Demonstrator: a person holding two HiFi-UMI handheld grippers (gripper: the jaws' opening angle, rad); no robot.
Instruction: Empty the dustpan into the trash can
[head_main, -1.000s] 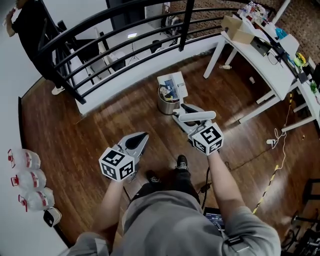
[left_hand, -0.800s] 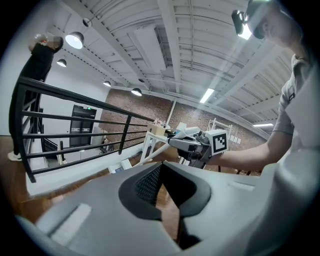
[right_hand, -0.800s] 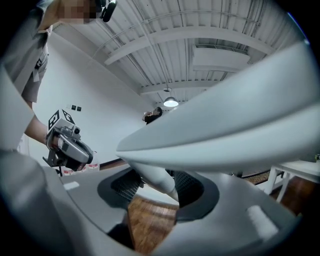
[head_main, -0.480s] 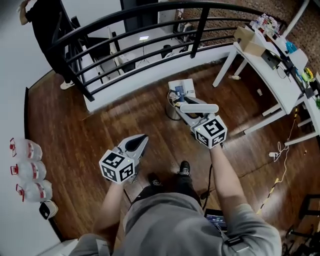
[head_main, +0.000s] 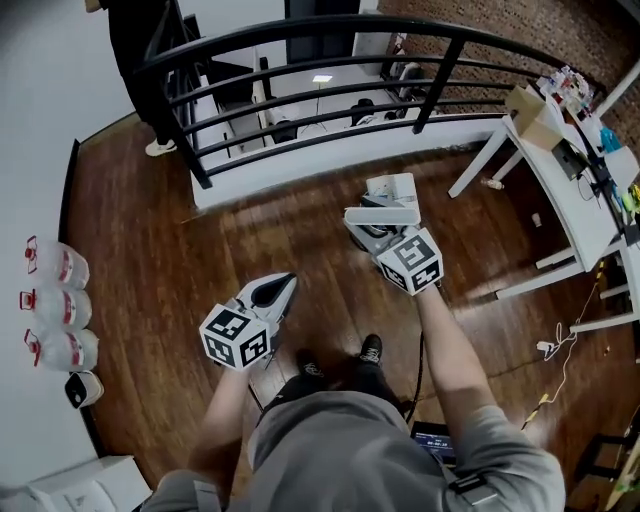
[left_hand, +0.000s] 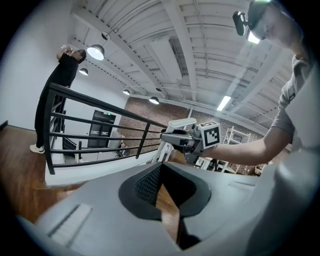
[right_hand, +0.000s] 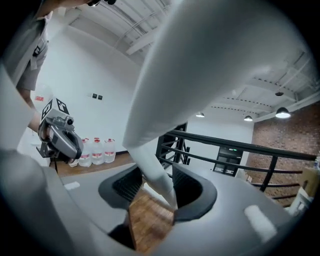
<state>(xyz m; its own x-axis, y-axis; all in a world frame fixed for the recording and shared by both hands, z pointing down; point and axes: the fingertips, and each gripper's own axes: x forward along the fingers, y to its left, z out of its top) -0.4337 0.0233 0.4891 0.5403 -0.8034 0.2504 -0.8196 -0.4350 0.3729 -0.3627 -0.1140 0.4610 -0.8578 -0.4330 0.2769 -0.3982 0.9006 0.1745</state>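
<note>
Since a second ago your right gripper (head_main: 372, 236) has carried the dustpan (head_main: 382, 215) forward. The bin mouth and its rubbish, then in plain sight at 12 o'clock, are now covered by the pan. Of the trash can (head_main: 392, 189), only the raised white lid shows past the pan, so you cannot see what is inside. Your right tongs have just been closing, and they clamp the dustpan's white handle (right_hand: 150, 165), which runs slantwise between the pads. Your left gripper (head_main: 285, 283) sits in much the same spot as before, at 10 o'clock from your shoes, with its tongs closed and nothing in them.

Three water bottles (head_main: 55, 300) stand along the wall at 9 o'clock, their fill too small to judge. The black railing (head_main: 320, 70) on its white ledge runs just beyond the can from 11 to 1 o'clock. A person (head_main: 140, 60) stands at its 11 o'clock end. The white table (head_main: 560, 170) has its legs near the can at 2 o'clock, and a cable (head_main: 560, 345) lies at 3 o'clock. Open wood floor (head_main: 150, 250) lies from 9 to 11 o'clock.
</note>
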